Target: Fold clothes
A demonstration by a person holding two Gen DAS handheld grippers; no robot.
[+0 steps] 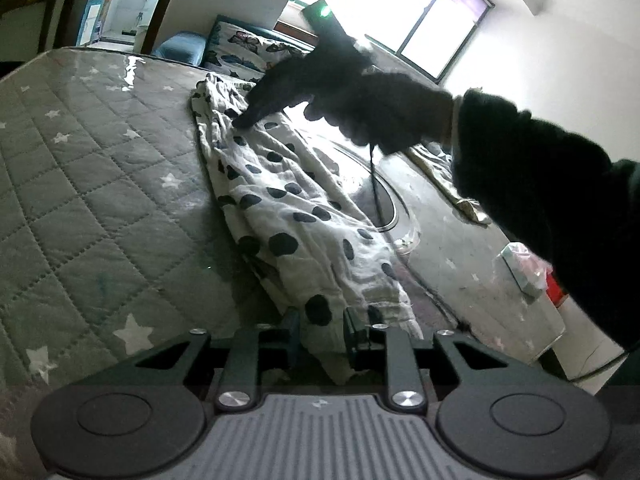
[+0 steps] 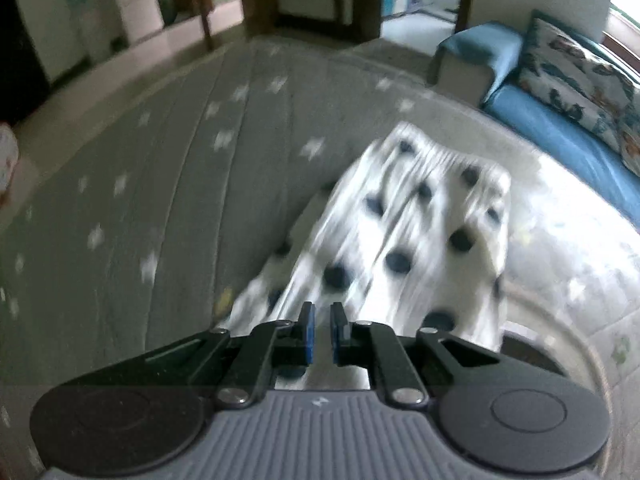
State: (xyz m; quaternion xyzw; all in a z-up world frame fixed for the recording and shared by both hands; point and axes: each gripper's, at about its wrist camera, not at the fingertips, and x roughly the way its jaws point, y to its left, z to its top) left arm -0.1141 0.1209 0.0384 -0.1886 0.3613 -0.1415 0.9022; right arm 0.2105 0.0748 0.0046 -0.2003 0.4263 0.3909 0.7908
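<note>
A white garment with dark polka dots point(image 1: 288, 208) lies stretched along the grey star-quilted mattress point(image 1: 100, 168). My left gripper point(image 1: 322, 334) is shut on the near end of the garment, cloth pinched between its fingers. The right gripper point(image 1: 244, 120) appears in the left wrist view as a dark shape touching the far end of the garment. In the right wrist view the right gripper point(image 2: 322, 320) has its blue pads a narrow gap apart just above the blurred dotted garment point(image 2: 400, 248); I cannot see cloth between them.
A clear plastic sheet point(image 1: 440, 240) covers the right part of the mattress. A butterfly-print pillow point(image 1: 248, 46) and blue cushion point(image 2: 560, 136) lie at the far end. A red and white packet point(image 1: 532, 272) sits at the right edge. The person's dark sleeve point(image 1: 552, 184) crosses above.
</note>
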